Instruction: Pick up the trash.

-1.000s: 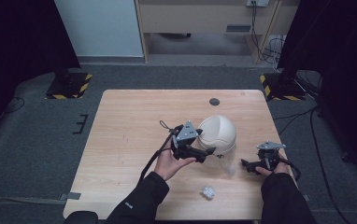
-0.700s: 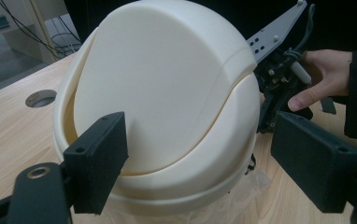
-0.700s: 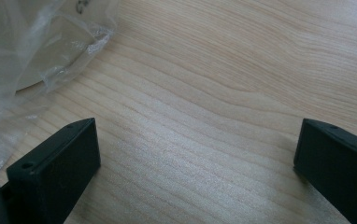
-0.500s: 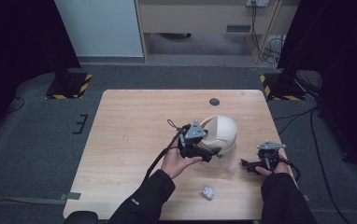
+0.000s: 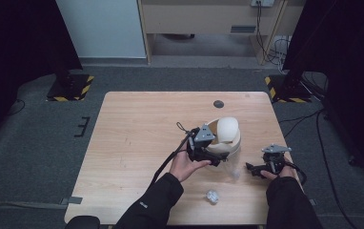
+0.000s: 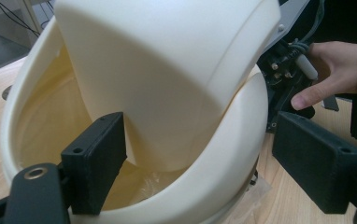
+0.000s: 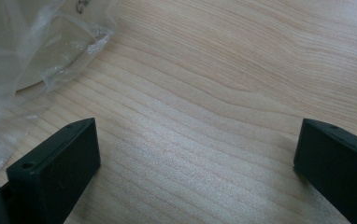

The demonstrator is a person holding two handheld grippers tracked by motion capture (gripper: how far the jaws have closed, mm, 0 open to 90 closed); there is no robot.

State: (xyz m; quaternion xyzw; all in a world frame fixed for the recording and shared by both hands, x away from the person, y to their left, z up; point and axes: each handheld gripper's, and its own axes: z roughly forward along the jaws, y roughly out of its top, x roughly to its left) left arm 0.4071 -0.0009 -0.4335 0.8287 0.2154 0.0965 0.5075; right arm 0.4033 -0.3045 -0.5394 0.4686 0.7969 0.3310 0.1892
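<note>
A cream bin (image 5: 224, 137) with a swing lid (image 5: 227, 129) is standing right of the middle of the wooden surface (image 5: 132, 143). The lid is tipping inward, leaving the bin's mouth partly open. The left tongs (image 5: 217, 160) are reaching against the bin's near side with their jaws spread wide. In the left gripper view the left tongs (image 6: 195, 154) are straddling the bin's rim (image 6: 214, 186): one jaw is sitting inside the opening, just beside the tilted lid (image 6: 167, 70), and the other is hanging outside the wall, so they are gripping nothing. A clear plastic liner (image 6: 144, 189) is showing inside the bin.

The right tongs (image 5: 252, 169) are resting near the surface's right edge, apart from the bin. In the right gripper view their jaws are standing wide open over bare wood (image 7: 204, 116), holding nothing, with crumpled clear plastic (image 7: 36, 42) lying at the upper left.

A small crumpled wad (image 5: 212, 195) is lying near the front edge, and a dark round disc (image 5: 218, 104) is sitting near the far edge.
</note>
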